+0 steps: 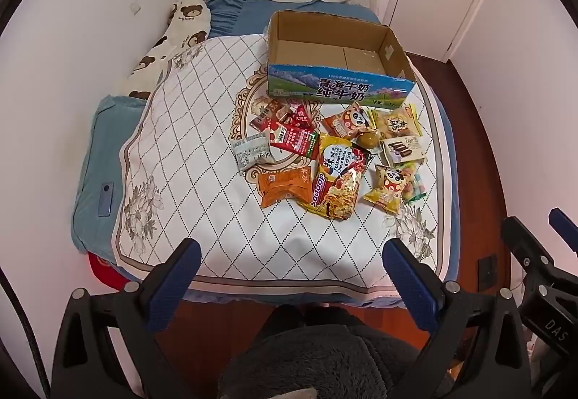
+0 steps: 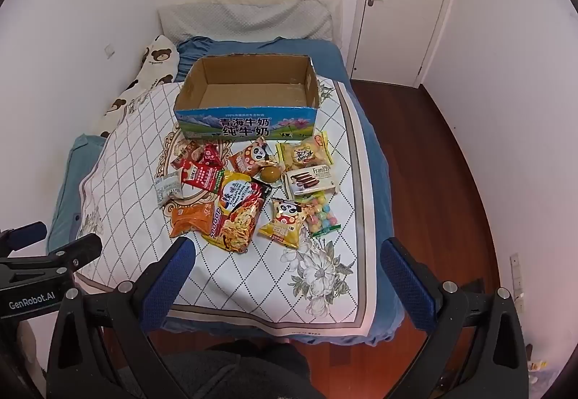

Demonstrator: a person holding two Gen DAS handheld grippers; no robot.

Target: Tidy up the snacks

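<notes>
Right wrist view: snack pile (image 2: 249, 189) before empty box (image 2: 249, 99), nearer right gripper (image 2: 285, 276); both jaws apart, nothing held.

Hidden, cropped and unreadable parts of the bed scene

In the left wrist view the cardboard box (image 1: 339, 88) hides the bed behind its near wall, and the small print along that wall's top edge is too fine to read. The noodle packet (image 1: 337, 175) covers the lower right corner of the red packet (image 1: 294, 140) at its 10 o'clock, and the brown round snack (image 1: 368, 138) is half tucked under the panda bag (image 1: 345, 120). The right claw (image 1: 542, 254) is cut off at the 4 o'clock edge. In the right wrist view the left claw (image 2: 47, 254) is cropped at 9 o'clock, and the candy bag (image 2: 323, 214) lies partly beneath the yellow panda bag (image 2: 285, 220).
</notes>
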